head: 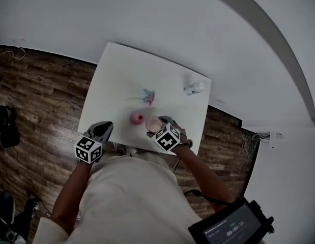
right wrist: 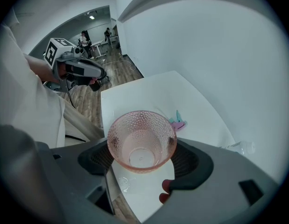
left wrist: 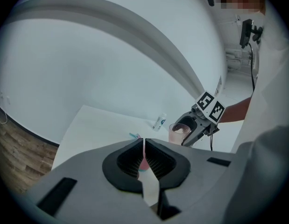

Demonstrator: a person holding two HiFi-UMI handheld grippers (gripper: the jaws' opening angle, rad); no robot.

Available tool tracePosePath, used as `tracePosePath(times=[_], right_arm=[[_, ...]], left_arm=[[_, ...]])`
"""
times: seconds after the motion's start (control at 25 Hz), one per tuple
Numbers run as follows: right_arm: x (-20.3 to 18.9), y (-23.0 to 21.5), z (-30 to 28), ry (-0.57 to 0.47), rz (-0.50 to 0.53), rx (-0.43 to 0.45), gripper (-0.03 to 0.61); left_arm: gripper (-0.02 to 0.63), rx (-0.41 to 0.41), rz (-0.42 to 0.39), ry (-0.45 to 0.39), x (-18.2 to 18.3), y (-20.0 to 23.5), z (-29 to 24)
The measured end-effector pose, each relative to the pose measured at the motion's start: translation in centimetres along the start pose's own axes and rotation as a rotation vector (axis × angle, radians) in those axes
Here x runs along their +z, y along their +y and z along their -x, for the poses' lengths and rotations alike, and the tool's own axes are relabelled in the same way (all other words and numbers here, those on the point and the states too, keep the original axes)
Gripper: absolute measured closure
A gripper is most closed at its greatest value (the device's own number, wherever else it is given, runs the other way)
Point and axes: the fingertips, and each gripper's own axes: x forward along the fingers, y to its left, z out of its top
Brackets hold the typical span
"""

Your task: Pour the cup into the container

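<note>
Near edge of the square white table [head: 121, 70]: both grippers work here, the cup side towards the right corner.
Cup: a pink dimpled see-through cup [right wrist: 142, 136], clamped by its sides in the right gripper [right wrist: 143, 164], upright, just beside the container.
Cup contents: the bottom shows clear; it looks empty to me.
Container: a small round pink container [head: 137, 118], dark red centre, fill unreadable.
Left gripper [left wrist: 144, 158]: jaws pressed together on nothing, at the left.
Progress: no pouring tilt now; probably poured out, setting down left.

Bare lab room: white table [head: 121, 75], wooden floor [head: 40, 95]
</note>
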Motion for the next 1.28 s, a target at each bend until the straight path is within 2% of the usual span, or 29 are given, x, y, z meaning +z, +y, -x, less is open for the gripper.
tracePosePath(times=[0.92, 1.28], right_arm=[[-0.9, 0.1, -2.3, 0.164, 0.078, 0.067, 0.206], [-0.4, 0.3, -2.4, 0.176, 0.102, 0.074, 0.206]], left_arm=[[0.603, 0.005, -0.009, -0.016, 0.2, 0.0, -0.3], [0.601, 0.001, -0.006, -0.021, 0.1, 0.0, -0.6]])
